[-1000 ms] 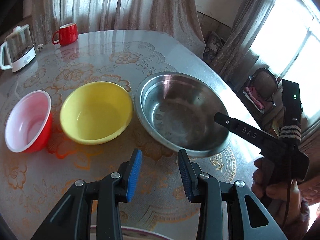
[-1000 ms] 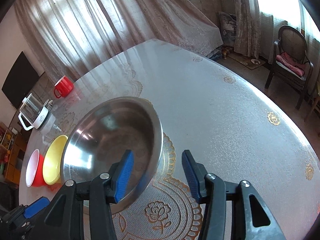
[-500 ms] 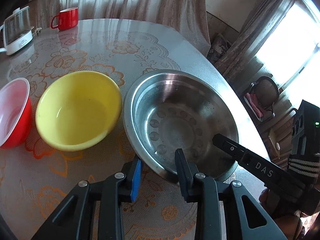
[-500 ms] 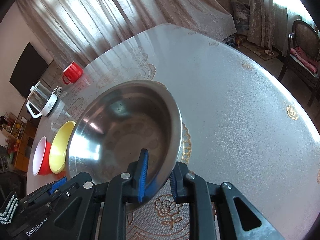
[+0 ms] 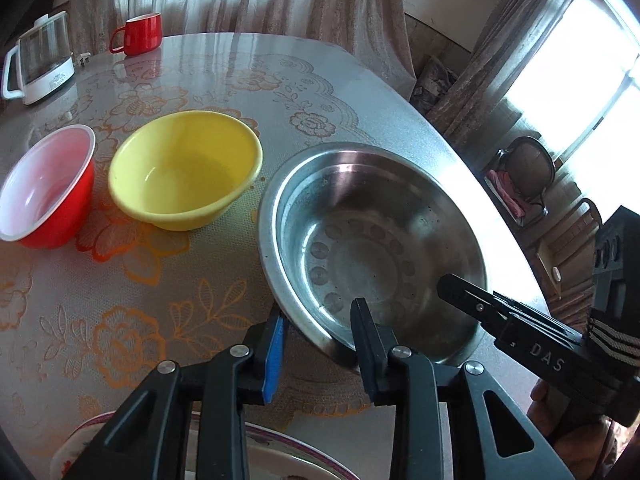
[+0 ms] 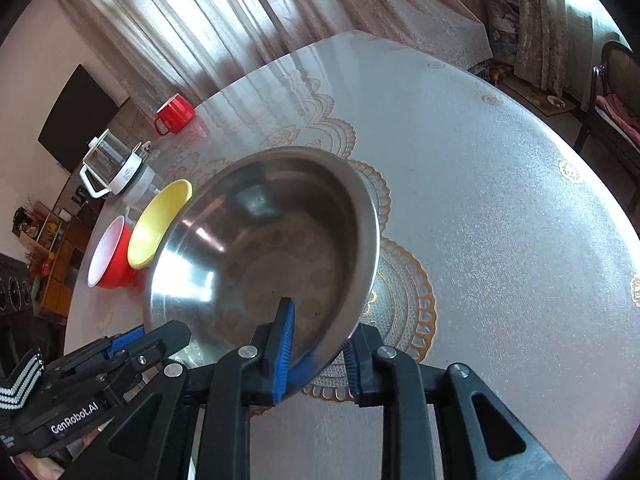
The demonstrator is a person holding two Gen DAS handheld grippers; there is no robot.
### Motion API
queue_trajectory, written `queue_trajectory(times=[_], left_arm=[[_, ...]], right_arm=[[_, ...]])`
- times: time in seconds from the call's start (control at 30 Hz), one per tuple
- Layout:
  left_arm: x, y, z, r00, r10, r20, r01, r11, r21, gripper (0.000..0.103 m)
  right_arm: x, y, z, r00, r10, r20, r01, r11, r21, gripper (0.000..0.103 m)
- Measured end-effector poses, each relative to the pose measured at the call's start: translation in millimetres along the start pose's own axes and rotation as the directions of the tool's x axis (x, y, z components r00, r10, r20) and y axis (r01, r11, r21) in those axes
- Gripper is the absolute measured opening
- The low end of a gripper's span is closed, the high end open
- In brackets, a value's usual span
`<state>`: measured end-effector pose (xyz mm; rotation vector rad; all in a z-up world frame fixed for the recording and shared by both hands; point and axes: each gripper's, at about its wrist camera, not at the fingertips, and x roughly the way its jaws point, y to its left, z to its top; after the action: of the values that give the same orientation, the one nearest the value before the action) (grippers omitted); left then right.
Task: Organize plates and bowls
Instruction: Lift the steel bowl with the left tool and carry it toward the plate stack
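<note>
Steel bowl [image 5: 372, 248]: bare metal, shiny, inside dulled and spotted. Beside it, yellow bowl [image 5: 186, 168] and red bowl [image 5: 48, 188]: glossy plastic, the red one white inside. Table [image 5: 132, 280] under the steel bowl: fine-grained, semi-gloss, floral-printed covering.

table [image 5: 360, 92]: three bowls stand in a row | small bowl [image 5: 44, 188] at left | middle bowl [image 5: 184, 168] just beside it | metal bowl [image 5: 372, 248] at right, nearest the grippers | behind them, mug [image 5: 140, 34] and kettle [image 5: 40, 64] at far edge

"DAS" on right claw [image 5: 460, 292]; "GenRobot.AI" on left claw [image 6: 160, 338]
</note>
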<state>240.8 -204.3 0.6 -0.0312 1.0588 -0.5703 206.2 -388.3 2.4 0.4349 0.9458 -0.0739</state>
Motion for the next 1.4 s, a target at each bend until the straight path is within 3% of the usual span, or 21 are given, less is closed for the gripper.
queue_trajectory(times=[0.13, 0.3, 0.43, 0.7, 0.83, 1.4], left_arm=[[5.8, 5.4, 6.9, 1.000, 0.018, 0.001, -0.018, 1.000, -0.014, 0.033], [11.3, 7.9, 9.3, 1.000, 0.017, 0.005, -0.017, 1.000, -0.021, 0.033], [9.9, 0.9, 9.0, 0.999, 0.028, 0.030, -0.029, 0.999, 0.025, 0.024], [9.4, 4.5, 8.2, 0.999, 0.021, 0.025, -0.021, 1.000, 0.010, 0.024], [3.8, 10.0, 8.7, 0.999, 0.000, 0.042, 0.000, 1.000, -0.006, 0.024], [-17.3, 23.7, -10.1, 0.998, 0.000, 0.063, 0.001, 1.000, -0.006, 0.024]], right_arm=[[-5.2, 2.9, 1.9, 0.998, -0.035, 0.058, 0.036, 0.999, -0.008, 0.036], [-4.7, -0.5, 6.8, 0.995, -0.048, 0.092, 0.046, 0.999, 0.020, 0.038], [-1.1, -1.9, 9.1, 0.993, -0.062, 0.105, 0.058, 0.998, 0.035, 0.038], [0.6, 3.3, 3.4, 0.993, -0.061, 0.100, 0.060, 0.998, 0.016, 0.035], [-3.4, 7.8, -0.8, 0.990, -0.102, 0.100, 0.104, 0.994, -0.023, 0.021], [-0.9, 18.5, -12.8, 0.996, -0.059, 0.065, 0.061, 0.998, -0.021, 0.021]])
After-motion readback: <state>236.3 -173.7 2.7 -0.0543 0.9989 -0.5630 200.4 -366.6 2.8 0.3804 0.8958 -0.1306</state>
